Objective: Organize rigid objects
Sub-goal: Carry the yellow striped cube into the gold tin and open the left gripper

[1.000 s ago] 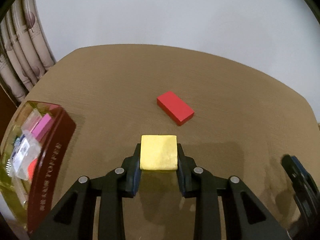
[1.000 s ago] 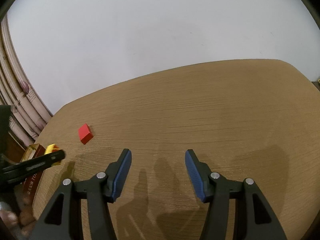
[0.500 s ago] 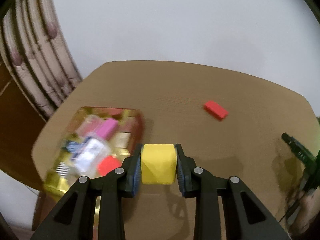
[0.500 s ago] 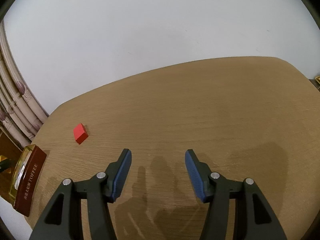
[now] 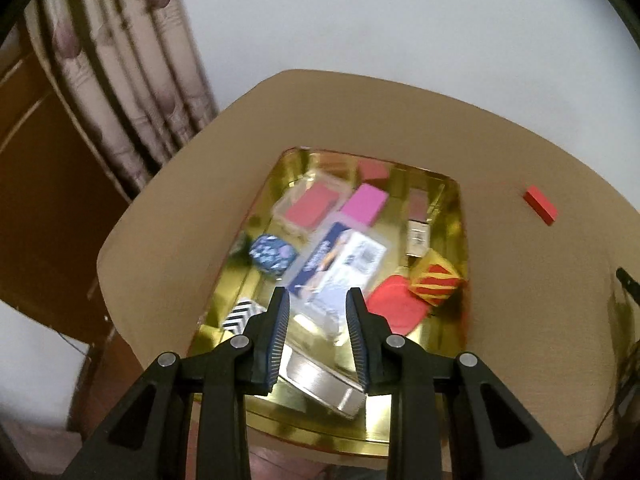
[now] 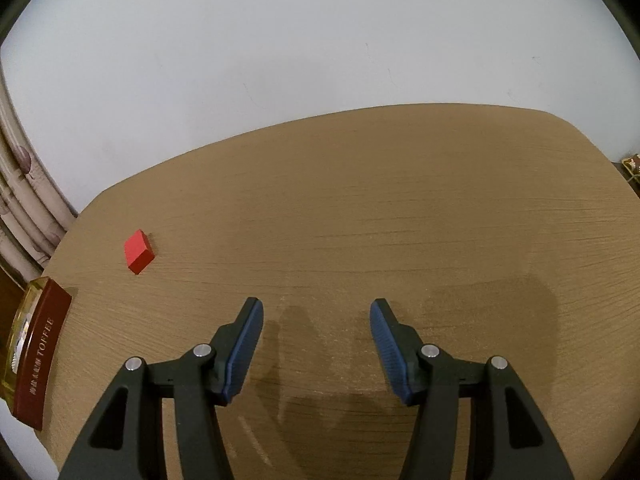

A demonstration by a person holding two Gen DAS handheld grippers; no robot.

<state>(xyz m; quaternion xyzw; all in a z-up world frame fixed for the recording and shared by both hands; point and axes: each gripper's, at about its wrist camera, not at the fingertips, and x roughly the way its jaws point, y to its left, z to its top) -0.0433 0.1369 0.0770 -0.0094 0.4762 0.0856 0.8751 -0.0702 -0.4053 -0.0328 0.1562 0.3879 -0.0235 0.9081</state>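
My left gripper (image 5: 317,304) is open and empty, held above a gold tin (image 5: 424,420) with a dark red outer wall. In the tin lie several items: a pink block (image 5: 365,204), a red flat piece (image 5: 394,310), a yellow block with red stripes (image 5: 437,283) and a printed white packet (image 5: 344,264). A red block (image 5: 541,210) lies on the wooden table to the right of the tin; it also shows in the right wrist view (image 6: 138,257). My right gripper (image 6: 316,308) is open and empty over the table.
The tin's red wall (image 6: 38,356) stands at the table's left edge in the right wrist view. A curtain (image 5: 132,80) hangs behind the table's left corner. A white wall is behind the table (image 6: 380,208).
My left gripper moved left over the tin and opened; the yellow block it held is no longer between the fingers. The right gripper has barely moved.
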